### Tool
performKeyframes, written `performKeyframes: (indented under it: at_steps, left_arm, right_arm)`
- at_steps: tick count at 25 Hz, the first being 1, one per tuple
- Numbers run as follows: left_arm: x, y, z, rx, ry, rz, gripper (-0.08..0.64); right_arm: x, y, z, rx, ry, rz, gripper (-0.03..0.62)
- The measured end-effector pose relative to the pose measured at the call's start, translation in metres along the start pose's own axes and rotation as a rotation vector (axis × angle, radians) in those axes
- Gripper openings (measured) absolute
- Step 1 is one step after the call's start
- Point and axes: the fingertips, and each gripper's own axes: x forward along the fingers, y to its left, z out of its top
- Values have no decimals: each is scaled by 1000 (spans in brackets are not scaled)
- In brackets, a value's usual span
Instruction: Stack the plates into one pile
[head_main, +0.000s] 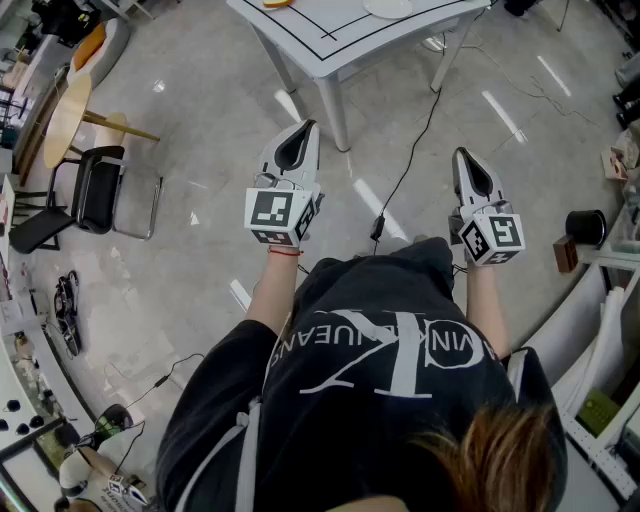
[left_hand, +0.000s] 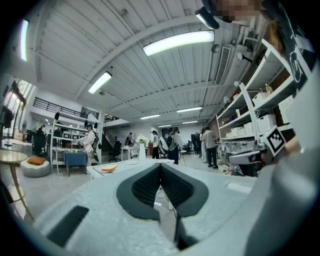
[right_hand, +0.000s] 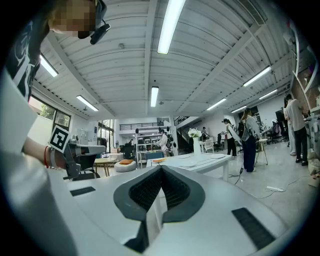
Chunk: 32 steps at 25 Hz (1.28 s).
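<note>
Left tool (head_main: 306, 128) & right tool (head_main: 462, 155) both closed, empty, level. White plate (head_main: 388, 8) on desk (head_main: 330, 45) well ahead; advise approach square-on, open jaws before reaching

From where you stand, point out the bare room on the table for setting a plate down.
The table is bare across its near part, from the front edge up to the orange plate and the white plate. The gap between them is free too. Its far side is out of view.
</note>
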Motion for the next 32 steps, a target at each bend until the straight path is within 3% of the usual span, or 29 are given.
performKeyframes:
  at_steps: [9,16,18,32]
  left_arm:
    - [-4,6,-5,-14,4,-2,8]
    - [4,6,-7,-44,-5,-17,12]
    - [8,4,-8,-47,-1,-34,107]
    - [47,10,-21,-75,41,-47,120]
  right_arm:
    - [-1,13,2,-3,-35,14,1]
    - [0,9,0,3,-16,-7,108]
    - [-2,2,0,17,-17,-28,119]
    - [10,-37,-8,55,20,-77,126]
